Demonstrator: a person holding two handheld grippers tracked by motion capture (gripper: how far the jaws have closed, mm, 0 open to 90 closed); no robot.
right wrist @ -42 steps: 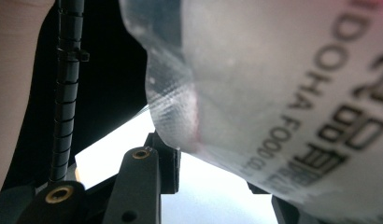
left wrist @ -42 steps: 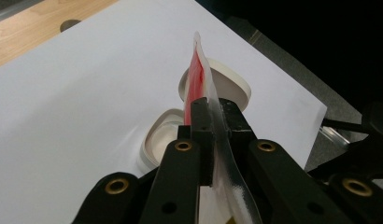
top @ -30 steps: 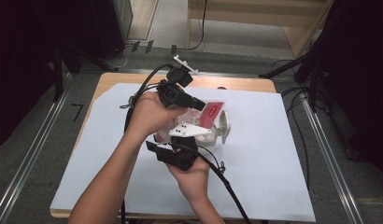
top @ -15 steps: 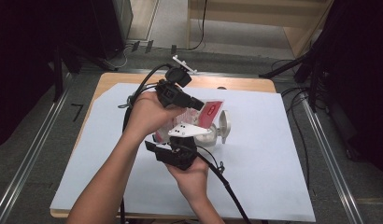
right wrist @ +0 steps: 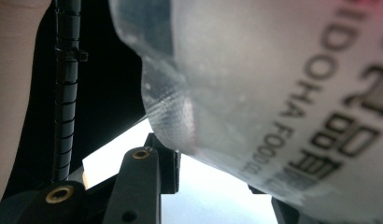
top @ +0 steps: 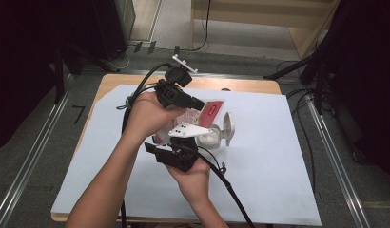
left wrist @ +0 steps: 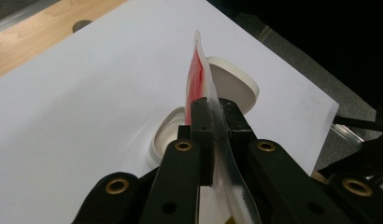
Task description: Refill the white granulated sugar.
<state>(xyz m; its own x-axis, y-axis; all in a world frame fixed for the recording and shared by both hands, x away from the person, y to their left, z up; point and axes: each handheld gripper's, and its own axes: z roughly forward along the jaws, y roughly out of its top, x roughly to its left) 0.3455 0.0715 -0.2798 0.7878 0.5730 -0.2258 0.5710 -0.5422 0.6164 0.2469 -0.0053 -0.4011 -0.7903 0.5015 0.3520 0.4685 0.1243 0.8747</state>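
Note:
A red and white plastic pouch [top: 210, 110] hangs above the white sheet at mid-table. My left gripper [top: 197, 104] comes in from the left and is shut on the pouch's thin sealed edge [left wrist: 199, 74]; in the left gripper view the jaws [left wrist: 213, 112] pinch it flat. My right gripper [top: 190, 139] reaches up from below, and the pouch's bulging clear lower end [right wrist: 273, 93] sits between its jaws [right wrist: 213, 172], gripped. Under the pouch stands a small white container [top: 211, 138], its hinged lid [top: 228, 127] flipped open to the right. The container [left wrist: 165, 136] and lid [left wrist: 232, 80] also lie beyond the left jaws.
A white sheet [top: 278, 166] covers most of the wooden table [top: 250, 85]. Black cables [top: 231, 190] trail from both grippers toward the near edge. Metal rails [top: 331, 156] run along both sides, with dark curtains beyond.

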